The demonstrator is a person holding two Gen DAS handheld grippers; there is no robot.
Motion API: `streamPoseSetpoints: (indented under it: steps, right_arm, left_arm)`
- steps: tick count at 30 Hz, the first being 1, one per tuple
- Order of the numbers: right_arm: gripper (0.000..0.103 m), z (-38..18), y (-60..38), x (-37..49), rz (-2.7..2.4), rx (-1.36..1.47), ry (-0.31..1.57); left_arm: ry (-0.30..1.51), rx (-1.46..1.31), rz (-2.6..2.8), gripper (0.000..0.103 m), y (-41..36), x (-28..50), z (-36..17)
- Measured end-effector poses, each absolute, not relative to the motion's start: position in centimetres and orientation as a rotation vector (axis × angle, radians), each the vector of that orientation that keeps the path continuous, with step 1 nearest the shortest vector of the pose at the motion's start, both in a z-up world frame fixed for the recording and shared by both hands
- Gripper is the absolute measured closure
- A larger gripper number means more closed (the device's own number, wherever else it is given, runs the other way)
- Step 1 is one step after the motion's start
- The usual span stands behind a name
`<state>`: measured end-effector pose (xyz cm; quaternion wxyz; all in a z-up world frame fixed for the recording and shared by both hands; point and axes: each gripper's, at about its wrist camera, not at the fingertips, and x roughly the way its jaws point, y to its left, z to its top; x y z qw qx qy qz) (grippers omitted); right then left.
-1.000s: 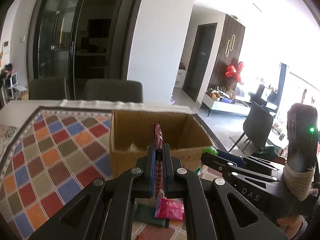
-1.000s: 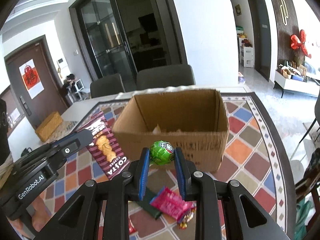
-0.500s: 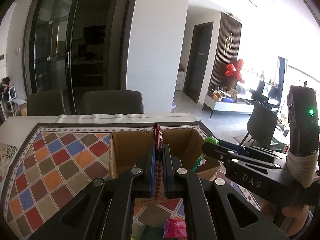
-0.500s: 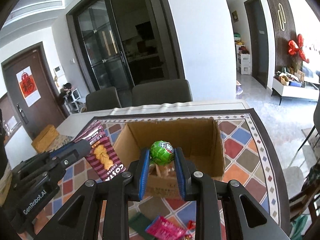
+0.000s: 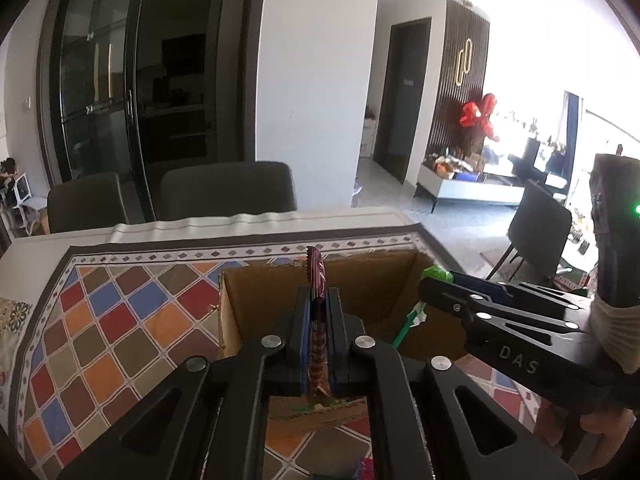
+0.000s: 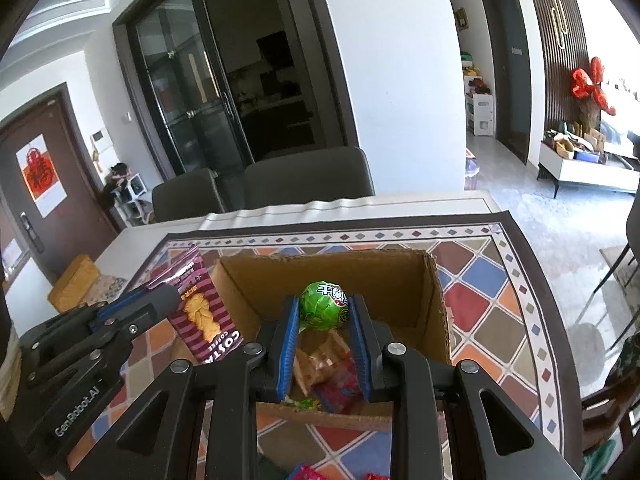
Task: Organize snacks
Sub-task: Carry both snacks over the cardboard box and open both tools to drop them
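Right wrist view: the right hand-held gripper (image 6: 324, 312) is clamped on a green wrapped lollipop (image 6: 323, 306), held above the open cardboard box (image 6: 436, 300). Loose snack wrappers (image 6: 328, 372), orange and red, lie on the box floor directly beneath it. The box stands on a counter (image 6: 472, 200) covered by a multicoloured diamond-pattern cloth (image 6: 488, 316). To the left, the left hand-held gripper (image 6: 168, 298) grips a maroon striped Costa Coffee biscuit packet (image 6: 200, 312), held upright beside the box's left wall. More wrappers (image 6: 308, 472) lie on the cloth at the lower edge, partly hidden by the gripper body. Two dark chairs (image 6: 308, 176) stand behind the counter.

Left wrist view: the left hand-held gripper (image 5: 318, 304), nearly closed, pinches the packet (image 5: 315, 276) edge-on over the box (image 5: 230, 312). The right hand-held gripper (image 5: 430, 280) enters from the right, blocking the box's right wall; the lollipop (image 5: 438, 272) shows only partly.
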<state>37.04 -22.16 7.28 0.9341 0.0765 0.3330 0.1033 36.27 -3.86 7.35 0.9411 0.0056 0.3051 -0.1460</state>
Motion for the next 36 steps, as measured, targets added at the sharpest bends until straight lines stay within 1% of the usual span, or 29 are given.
streamPoseSetpoints:
  steps: [1,2,3,5,6,16,18,23,27,31,33,36]
  right_arm:
    - [0.077,7.1,-22.0,37.2,0.209,0.156,0.687]
    - [0.076,6.9,-22.0,37.4,0.205,0.158,0.695]
    - [0.070,6.8,-22.0,37.6,0.204,0.157,0.702]
    - [0.060,6.5,-22.0,37.6,0.202,0.156,0.712]
    - [0.059,6.5,-21.9,37.4,0.198,0.149,0.710]
    - [0.059,7.2,-21.8,34.7,0.207,0.126,0.686]
    - [0.059,7.6,-21.9,34.1,0.214,0.124,0.677]
    - [0.059,8.1,-22.0,32.1,0.242,0.135,0.661]
    - [0.059,7.9,-21.8,30.6,0.256,0.141,0.666]
    - [0.059,7.6,-22.0,29.0,0.257,0.148,0.668]
    - [0.059,7.4,-22.1,28.3,0.262,0.154,0.669]
    - [0.059,7.1,-22.2,27.2,0.270,0.159,0.674]
  left_arm:
    - [0.630,0.017,-0.291,0.090,-3.9,36.5,7.2]
    - [0.635,0.018,-0.288,0.086,-3.9,36.6,7.1]
    - [0.639,0.020,-0.285,0.082,-3.9,36.6,7.0]
    - [0.641,0.030,-0.274,0.078,-3.9,36.4,6.8]
    - [0.640,0.033,-0.271,0.078,-3.9,36.2,6.7]
    - [0.655,-0.001,-0.232,0.075,-2.9,33.6,7.1]
    - [0.654,-0.004,-0.227,0.071,-2.8,32.8,7.4]
    - [0.652,0.002,-0.220,0.068,-2.9,30.3,8.3]
    - [0.645,-0.002,-0.220,0.062,-2.9,28.5,8.8]
    - [0.647,0.000,-0.222,0.061,-3.0,26.8,8.9]
    - [0.652,-0.003,-0.217,0.058,-3.0,26.0,8.6]
    - [0.674,-0.011,-0.214,0.058,-3.0,24.9,7.9]
